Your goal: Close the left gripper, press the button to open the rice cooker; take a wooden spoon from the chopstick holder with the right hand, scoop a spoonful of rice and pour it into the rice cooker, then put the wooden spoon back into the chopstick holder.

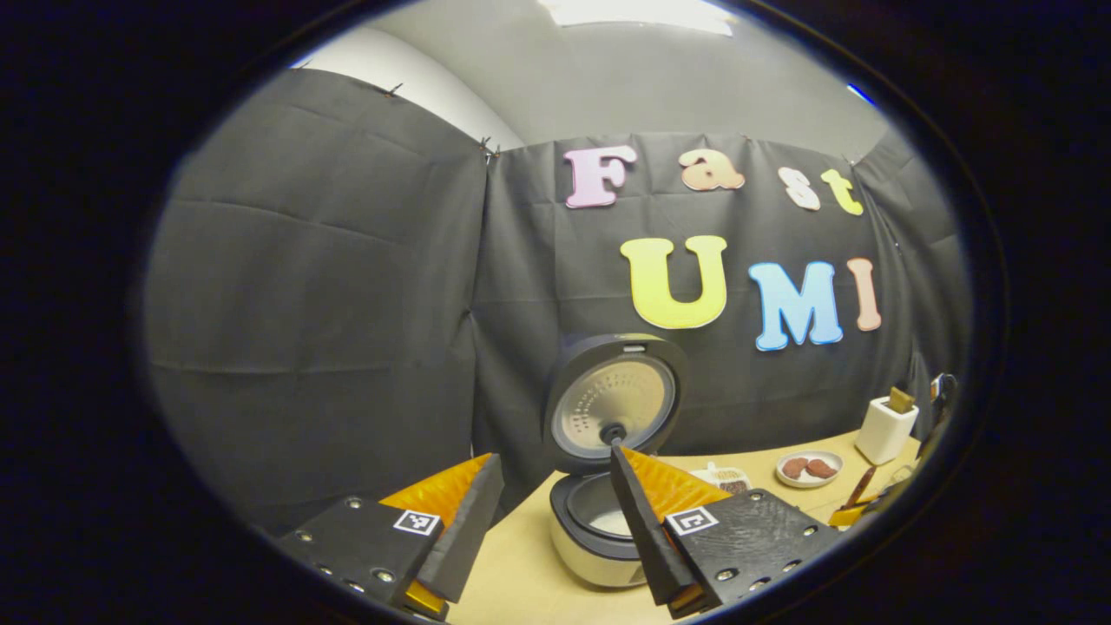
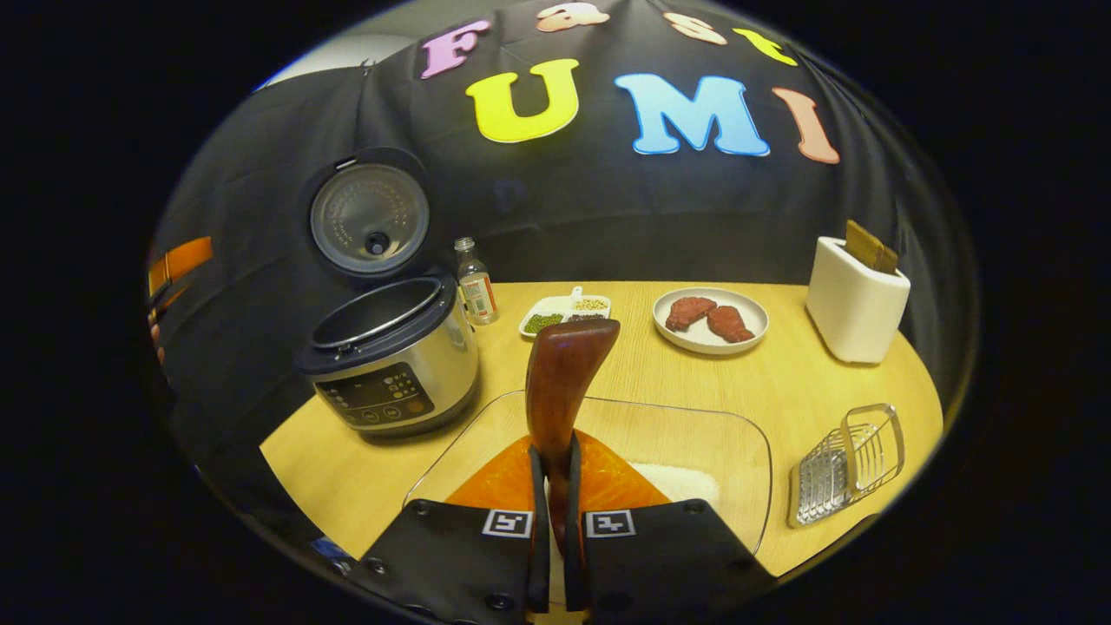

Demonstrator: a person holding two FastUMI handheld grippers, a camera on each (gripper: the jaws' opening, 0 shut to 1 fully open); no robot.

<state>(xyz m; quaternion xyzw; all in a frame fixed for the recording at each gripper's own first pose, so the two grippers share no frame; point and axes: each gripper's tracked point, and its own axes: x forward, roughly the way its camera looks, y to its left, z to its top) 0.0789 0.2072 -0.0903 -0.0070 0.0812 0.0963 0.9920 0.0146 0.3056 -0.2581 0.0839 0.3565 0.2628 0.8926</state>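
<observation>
Lid-opening step complete: the rice cooker [image 2: 386, 347] stands with its lid raised at the left of the table [image 2: 781, 382], and the left gripper [image 1: 555, 512] hangs wide apart and empty before it. The right gripper [image 2: 555, 486] is clamped on the wooden spoon [image 2: 564, 373] above the clear rice tray [image 2: 694, 443]; scooping, pouring and return to the white chopstick holder [image 2: 855, 308] appear outstanding. The cooker panel and bottle [image 2: 476, 282] label are too small to read.

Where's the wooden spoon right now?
In the right gripper view the wooden spoon is clamped upright in the right gripper, above the clear rice tray, right of the open rice cooker.
</observation>
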